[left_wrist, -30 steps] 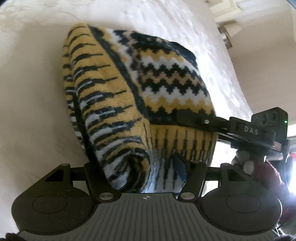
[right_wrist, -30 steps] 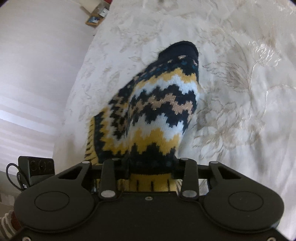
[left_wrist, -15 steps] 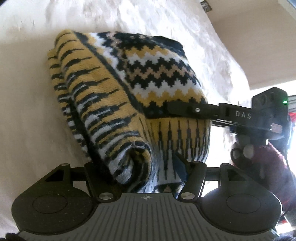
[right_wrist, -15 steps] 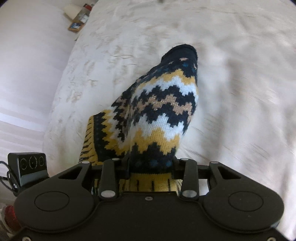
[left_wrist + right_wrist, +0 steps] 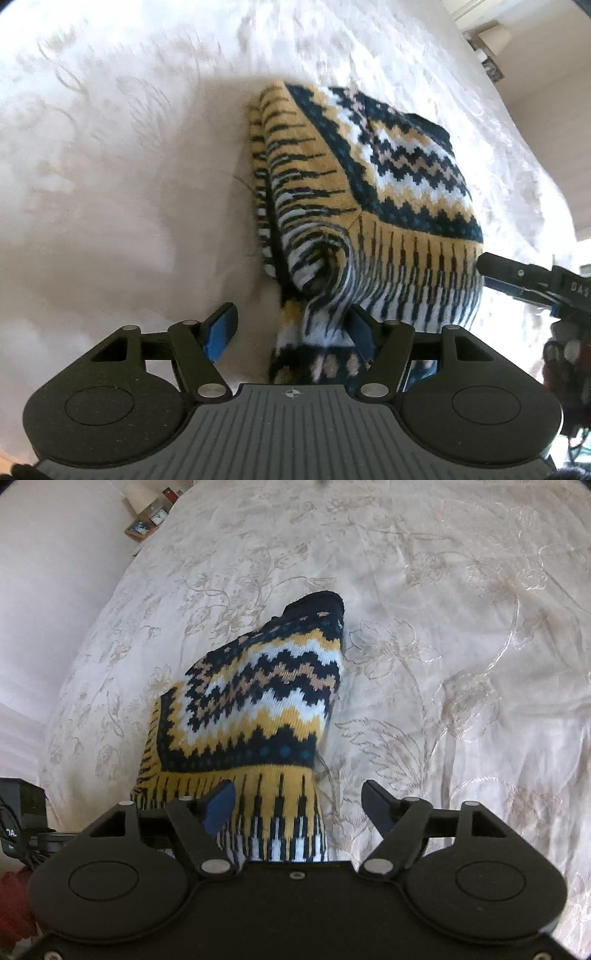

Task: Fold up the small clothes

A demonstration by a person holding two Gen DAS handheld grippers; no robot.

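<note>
Your right gripper (image 5: 297, 803) has just been opening; its jaws stand wide, with the folded knitted garment (image 5: 258, 716) between them, unpinched. Your left gripper (image 5: 291, 328) is spread too, pressing nothing, the garment's rolled edge against its right finger. The garment lies on the embroidered bedspread (image 5: 461, 646)

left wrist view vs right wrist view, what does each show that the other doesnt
Only the left wrist view shows the striped inner side of the folded knit garment, rolled at its left edge, and the left gripper standing open, cloth between its fingers.

Only the right wrist view shows the garment's dark tip at the far end, the embroidered flowers on the bedspread sharply, and the right gripper, whose jaws have just been opening.

Both show the zigzag pattern, the yellow fringe band and the cream bedspread.
</note>
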